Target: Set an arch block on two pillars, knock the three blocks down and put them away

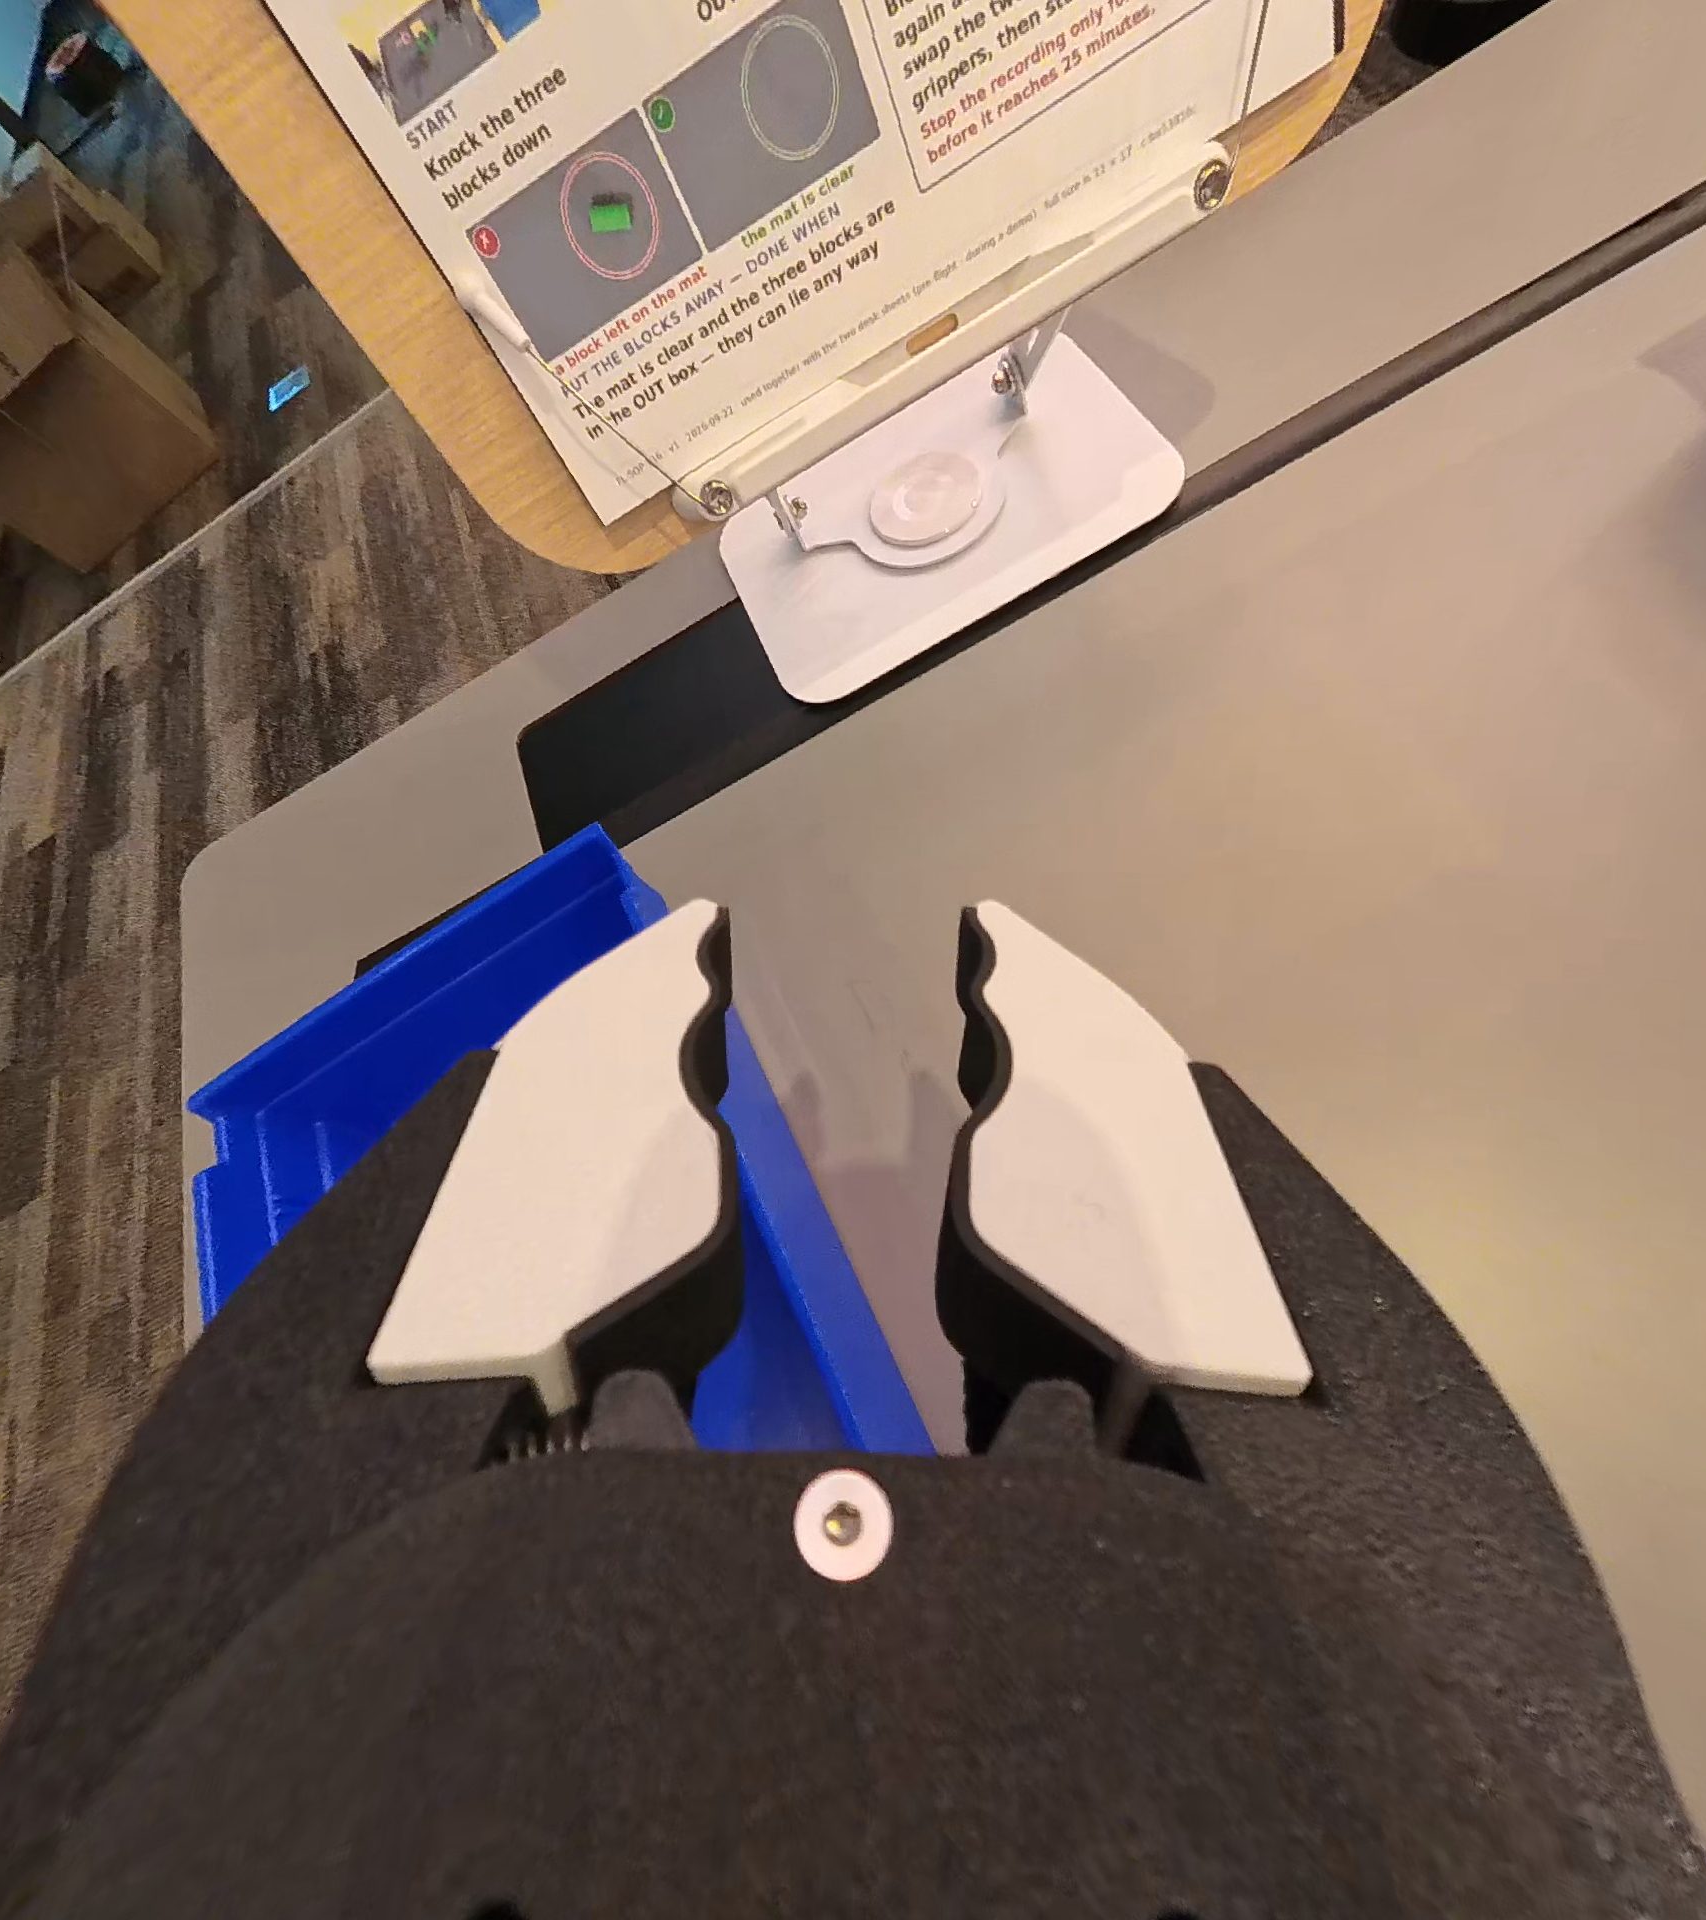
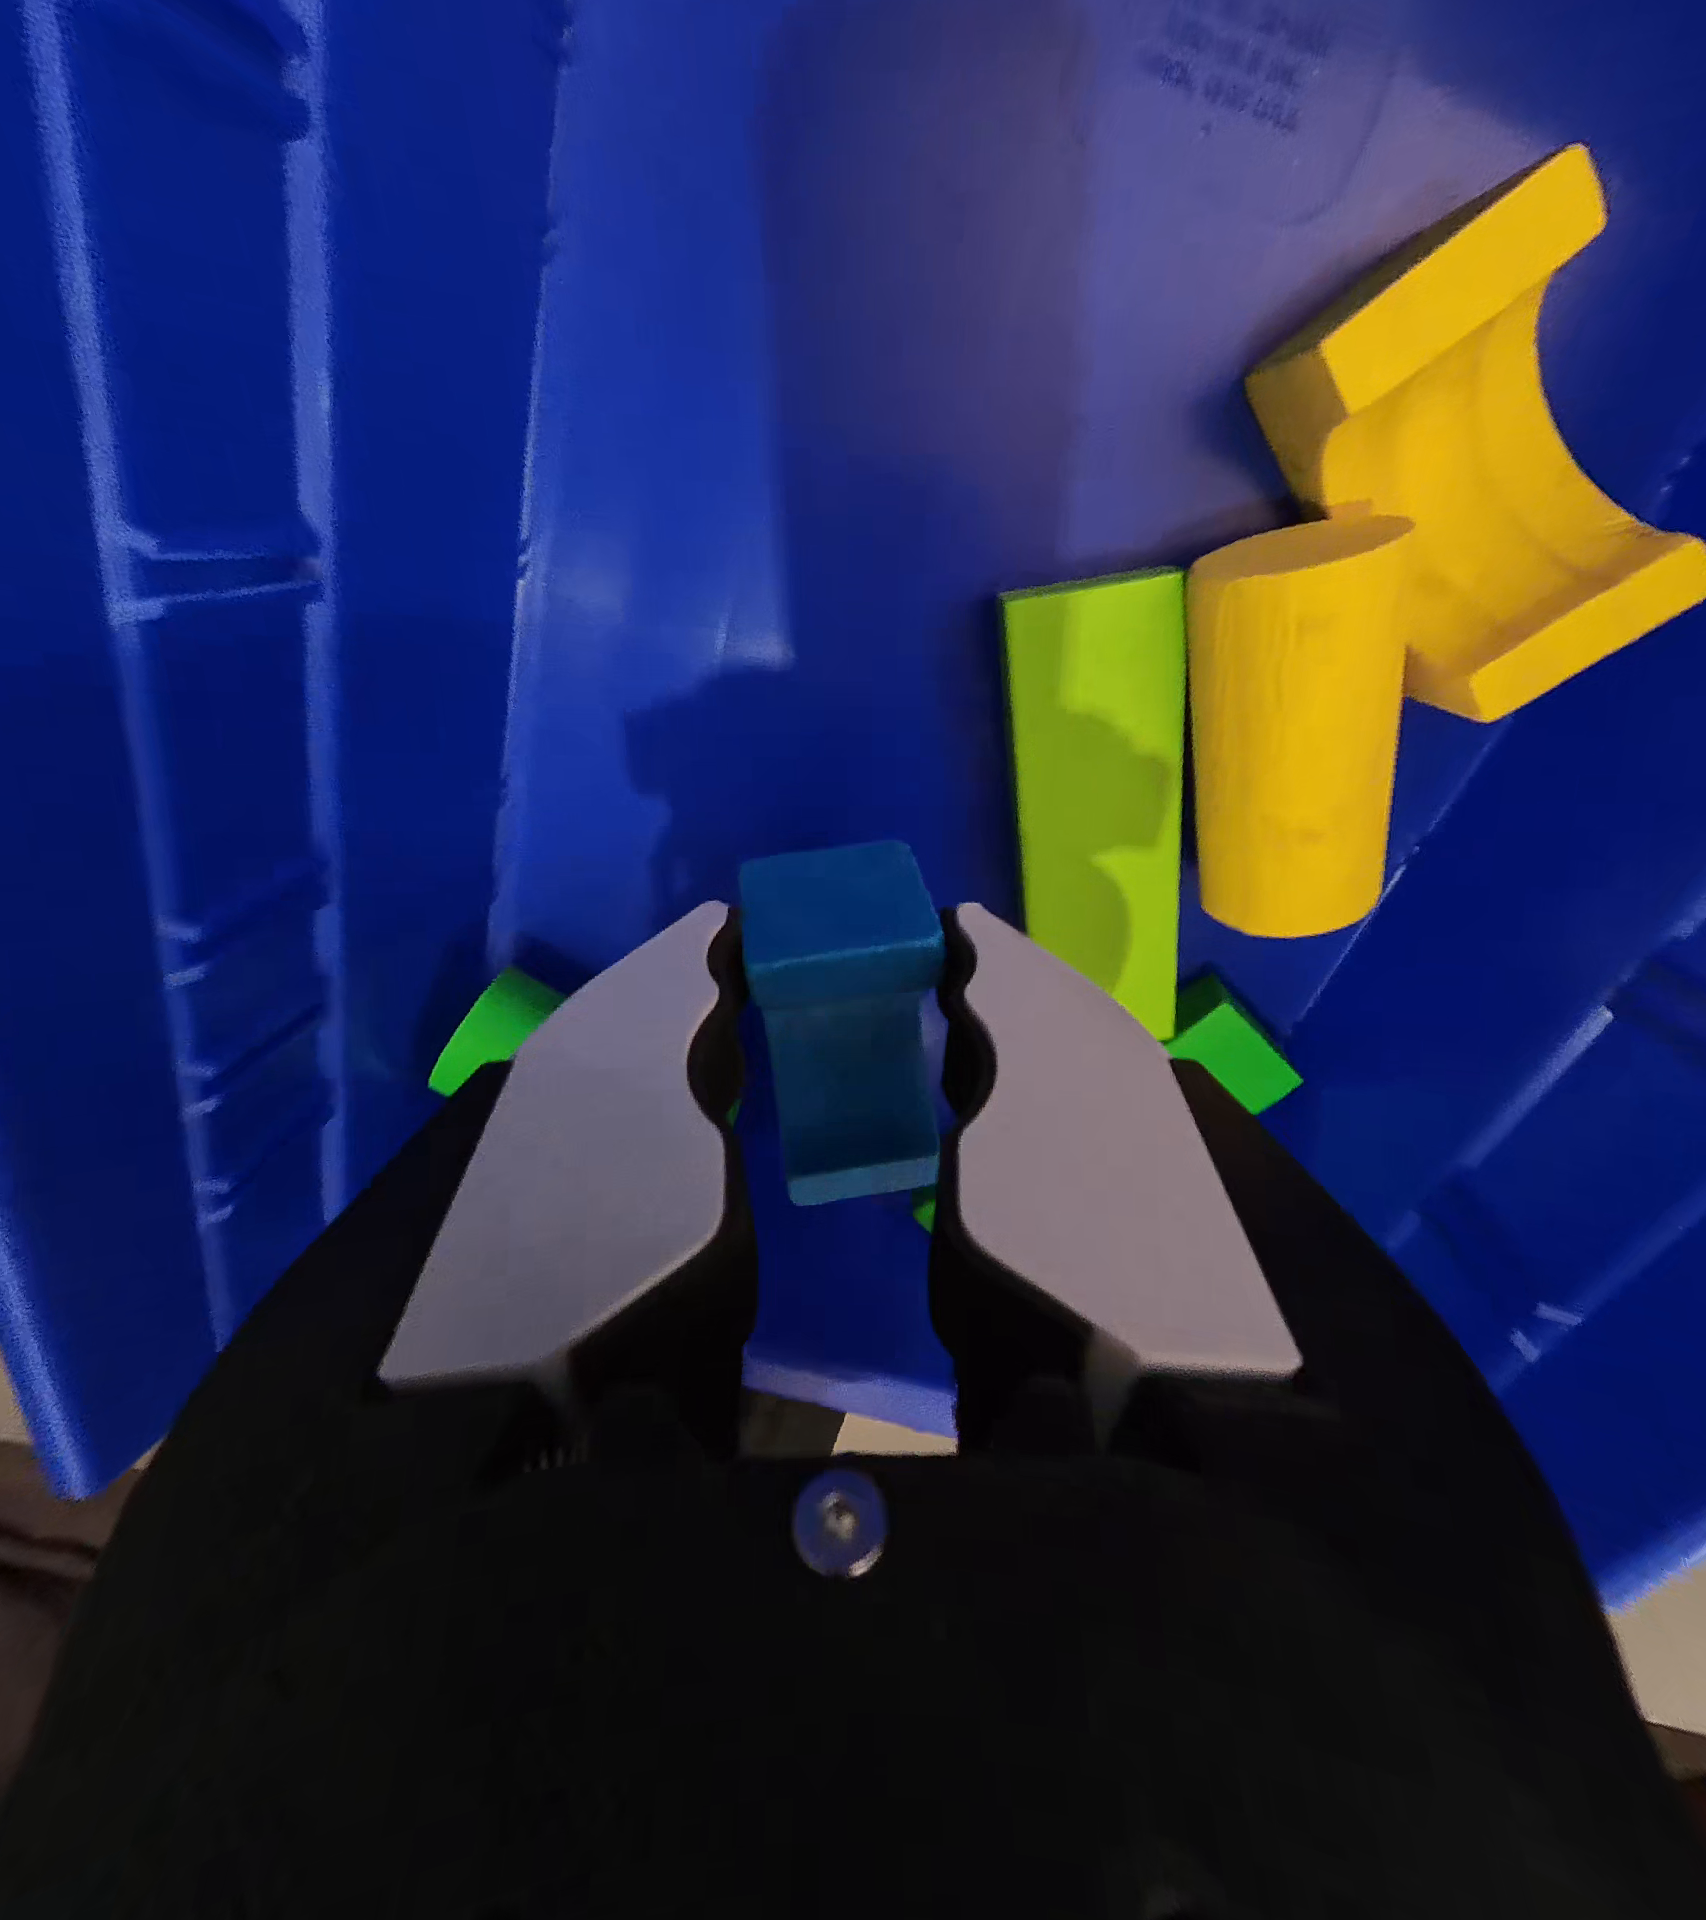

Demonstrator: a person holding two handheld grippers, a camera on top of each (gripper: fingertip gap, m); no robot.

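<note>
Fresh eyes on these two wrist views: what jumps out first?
In the right wrist view, the right gripper is shut on a teal block inside the blue bin, with a yellow arch block, a yellow cylinder and a lime plank lying on the bin floor to its upper right. In the left wrist view, the left gripper hangs with open, empty jaws over the grey table, beside another blue bin, facing an instruction sheet on a white stand.
</note>
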